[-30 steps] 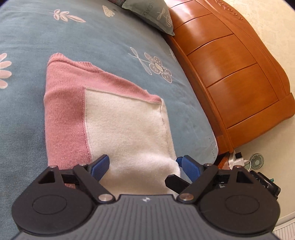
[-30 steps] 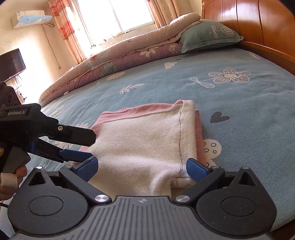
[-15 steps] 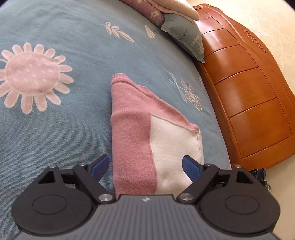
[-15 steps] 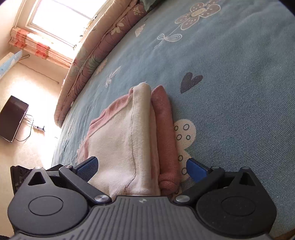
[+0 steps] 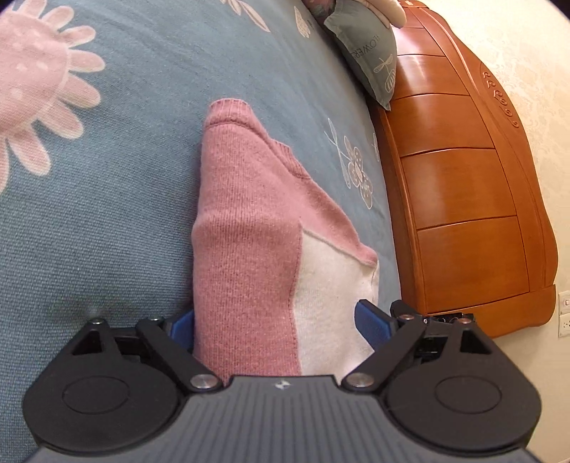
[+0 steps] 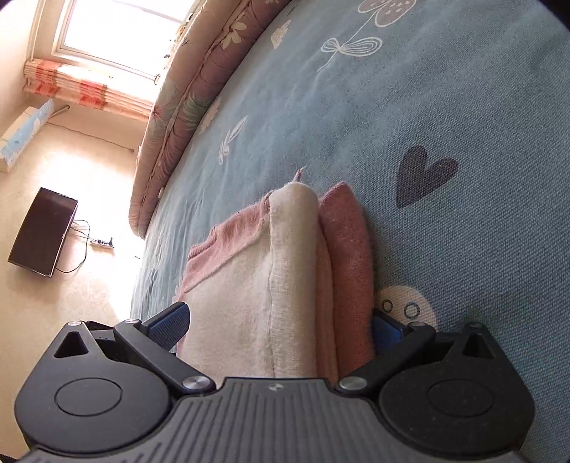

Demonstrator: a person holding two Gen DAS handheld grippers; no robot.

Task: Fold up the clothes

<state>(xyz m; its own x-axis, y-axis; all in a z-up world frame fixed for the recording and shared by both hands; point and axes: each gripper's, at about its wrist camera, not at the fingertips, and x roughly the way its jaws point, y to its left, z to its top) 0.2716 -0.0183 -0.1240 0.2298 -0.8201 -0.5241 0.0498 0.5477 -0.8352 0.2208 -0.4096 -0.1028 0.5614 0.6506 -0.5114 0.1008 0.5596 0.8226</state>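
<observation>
We note the sweater [image 5: 249,228], pink knit with a cream panel, lying folded into a thick stack on the bed [image 5: 107,213]. From the right wrist view the sweater [image 6: 285,270] shows its folded edge: a cream layer on top, a pink layer beneath, both resting on the blue sheet.

Left tongs [image 5: 276,318]: spread wide and opening at this moment. The stack's near end sits between the two blue pads. The left pad [image 5: 181,324] lies right against the pink side of the stack; the right pad [image 5: 372,320] stands beside the cream panel. We cannot tell whether either pad presses the cloth; the knit shows no pinch.

Right tongs [image 6: 281,326]: also spread wide, straddling the near end of the stack. One pad [image 6: 171,322] stands just beside the cream layer; the other pad [image 6: 386,329] is half hidden behind the pink layer, low against the sheet. We see no squeeze on the cloth here either, so we read these tongs as released around it.

Outward: printed flowers and a dark heart [image 6: 420,171] on the sheet, a grey-green pillow [image 5: 370,53] near the wooden headboard [image 5: 463,178], a rolled quilt [image 6: 185,107] along the far edge of the bed, a bright window [image 6: 121,32], a dark screen [image 6: 42,242] on the floor.
</observation>
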